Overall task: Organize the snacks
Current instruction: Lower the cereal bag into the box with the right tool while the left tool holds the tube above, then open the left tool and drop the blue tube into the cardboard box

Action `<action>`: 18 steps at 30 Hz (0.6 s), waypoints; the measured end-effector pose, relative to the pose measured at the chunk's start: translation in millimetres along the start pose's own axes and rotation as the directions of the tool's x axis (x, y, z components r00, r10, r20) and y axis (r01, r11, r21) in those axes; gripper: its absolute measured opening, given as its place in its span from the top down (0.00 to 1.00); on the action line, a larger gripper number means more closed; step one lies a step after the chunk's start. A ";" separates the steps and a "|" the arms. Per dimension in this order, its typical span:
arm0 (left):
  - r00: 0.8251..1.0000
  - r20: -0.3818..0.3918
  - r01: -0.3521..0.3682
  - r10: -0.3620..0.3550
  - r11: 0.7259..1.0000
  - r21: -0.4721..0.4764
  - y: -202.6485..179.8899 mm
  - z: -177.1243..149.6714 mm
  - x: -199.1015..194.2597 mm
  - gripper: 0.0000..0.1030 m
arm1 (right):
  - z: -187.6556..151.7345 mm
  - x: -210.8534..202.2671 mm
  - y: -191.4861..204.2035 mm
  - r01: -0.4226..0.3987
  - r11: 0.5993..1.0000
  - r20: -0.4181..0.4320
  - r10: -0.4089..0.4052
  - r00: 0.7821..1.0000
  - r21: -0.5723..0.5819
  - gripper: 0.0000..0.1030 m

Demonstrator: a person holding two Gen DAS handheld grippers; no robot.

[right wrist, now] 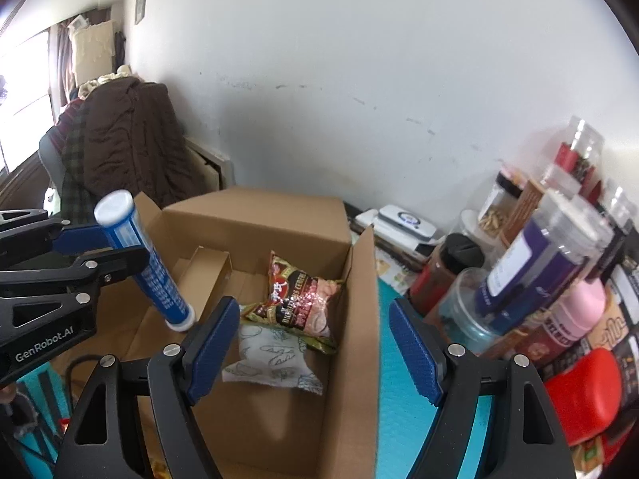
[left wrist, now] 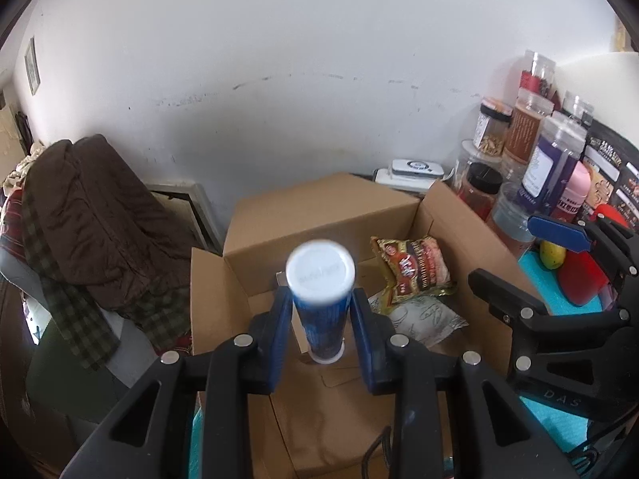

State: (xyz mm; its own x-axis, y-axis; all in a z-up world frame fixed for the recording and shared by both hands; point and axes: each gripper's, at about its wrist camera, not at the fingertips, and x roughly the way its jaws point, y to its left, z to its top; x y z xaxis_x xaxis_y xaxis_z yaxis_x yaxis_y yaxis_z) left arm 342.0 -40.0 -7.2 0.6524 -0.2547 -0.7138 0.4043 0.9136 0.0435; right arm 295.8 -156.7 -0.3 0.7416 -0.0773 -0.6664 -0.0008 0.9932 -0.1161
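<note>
The left tongs (left wrist: 321,311) are clamped on a blue tube with a white cap (left wrist: 321,299), the blue pads pressing its two sides a little below the cap. The tube stands nearly upright, leaning slightly, with its white foot down at or just above the floor of the open cardboard box (right wrist: 361,279); whether it already rests there I cannot tell. Gripped high and lowered foot first, it looks as if it is being stood in the box's left part, clear of the packets.

The right tongs (right wrist: 315,347) stand wide apart with nothing between the pads. They hang over the box's right half, with the right wall of the box between the two pads in their own view. Just below and ahead of them lies a white printed packet (right wrist: 275,359), and overlapping its far edge a red and gold cereal packet (right wrist: 301,303). Both lie flat in the box, so they appear already sorted, and the empty tongs are probably free for the next item.

To the right of the box, on the tabletop with its teal mat (right wrist: 403,419), stands a crowd of things: a purple-labelled clear jar (right wrist: 531,263), a dark-lidded red bottle (right wrist: 443,275), a pink bottle (right wrist: 579,311) and a red plastic object (right wrist: 583,395). These are likely what remains to be organised. Behind the box lie white devices (right wrist: 403,223) against the wall, and to the left a chair draped with a brown jacket (right wrist: 127,139).
</note>
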 end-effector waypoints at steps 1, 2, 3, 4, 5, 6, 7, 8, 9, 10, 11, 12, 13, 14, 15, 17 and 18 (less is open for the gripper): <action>1.000 0.003 0.001 -0.001 1.000 -0.002 -0.6 1.1 -2.7 0.71 | 0.4 -4.7 -0.6 0.001 1.000 0.005 -0.001 1.000 0.002 0.24; 1.000 0.011 0.003 -0.003 1.000 -0.003 -1.9 2.3 -8.7 0.71 | 0.8 -10.3 -1.5 0.001 1.000 0.012 -0.001 1.000 0.004 0.24; 1.000 0.019 0.004 -0.004 1.000 -0.003 -3.0 3.1 -13.7 0.71 | 0.9 -13.8 -1.8 0.000 1.000 0.018 -0.001 1.000 0.004 0.24; 1.000 0.026 0.004 -0.004 1.000 -0.003 -3.0 3.5 -17.6 0.71 | 1.6 -21.1 -2.7 0.003 1.000 0.031 -0.003 1.000 0.005 0.24; 0.999 0.042 0.000 0.000 1.000 -0.003 -3.9 3.9 -25.0 0.71 | 2.3 -26.7 -3.3 0.007 1.000 0.040 -0.007 0.999 0.005 0.24; 0.999 0.051 -0.005 0.006 1.000 -0.002 -4.8 4.4 -30.4 0.71 | 2.8 -30.4 -3.0 0.009 1.000 0.047 -0.009 0.999 0.004 0.24; 0.998 0.056 -0.008 0.009 1.000 -0.002 -5.0 4.4 -34.8 0.71 | 3.6 -35.8 -3.1 0.009 1.000 0.059 -0.010 0.998 0.005 0.24; 0.998 0.064 -0.012 0.012 1.000 -0.001 -5.7 4.9 -40.8 0.71 | 4.5 -43.2 -4.1 0.010 1.000 0.072 -0.010 0.997 0.008 0.24; 0.998 0.069 -0.011 0.011 1.000 -0.002 -5.9 5.6 -44.4 0.71 | 4.7 -47.4 -4.9 0.009 1.000 0.078 -0.010 0.997 0.011 0.24; 0.997 0.073 -0.009 0.010 1.000 -0.005 -6.2 5.9 -48.7 0.71 | 5.0 -52.0 -5.5 0.006 1.000 0.085 -0.008 0.996 0.013 0.24; 0.997 0.076 -0.007 0.007 1.000 -0.009 -6.0 6.1 -52.5 0.71 | 5.5 -57.9 -6.0 0.004 1.000 0.093 -0.006 0.996 0.016 0.24; 0.997 0.078 -0.005 0.006 1.000 -0.011 -6.2 6.3 -55.0 0.71 | 5.6 -61.0 -6.8 0.005 1.000 0.097 -0.007 0.995 0.017 0.24; 0.997 0.083 -0.005 0.006 1.000 -0.014 -6.3 6.0 -60.2 0.71 | 5.4 -66.6 -6.7 0.011 1.000 0.105 -0.012 0.994 0.016 0.24; 0.996 0.089 -0.005 0.006 1.000 -0.016 -6.7 5.3 -64.5 0.71 | 4.8 -71.0 -6.3 0.015 1.000 0.112 -0.017 0.994 0.015 0.24; 0.995 0.095 -0.005 0.007 1.000 -0.016 -7.2 4.6 -69.3 0.71 | 4.5 -74.5 -6.1 0.017 1.000 0.117 -0.018 0.993 0.014 0.24; 0.994 0.108 -0.004 0.006 1.000 -0.016 -8.8 2.8 -79.3 0.71 | 2.2 -86.3 -6.3 0.017 1.000 0.133 -0.019 0.991 0.015 0.24; 0.993 0.115 -0.002 0.004 1.000 -0.016 -9.8 2.2 -83.7 0.71 | 1.1 -89.5 -6.1 0.018 1.000 0.137 -0.020 0.990 0.016 0.24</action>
State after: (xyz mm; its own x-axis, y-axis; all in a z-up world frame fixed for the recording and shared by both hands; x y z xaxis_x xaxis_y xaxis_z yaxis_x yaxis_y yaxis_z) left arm 284.9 -28.4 53.7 0.7231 -0.2861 -0.6287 0.3927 0.9190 0.0335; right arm 230.1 -155.7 60.8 0.8262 -0.0844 -0.5570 0.0232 0.9930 -0.1161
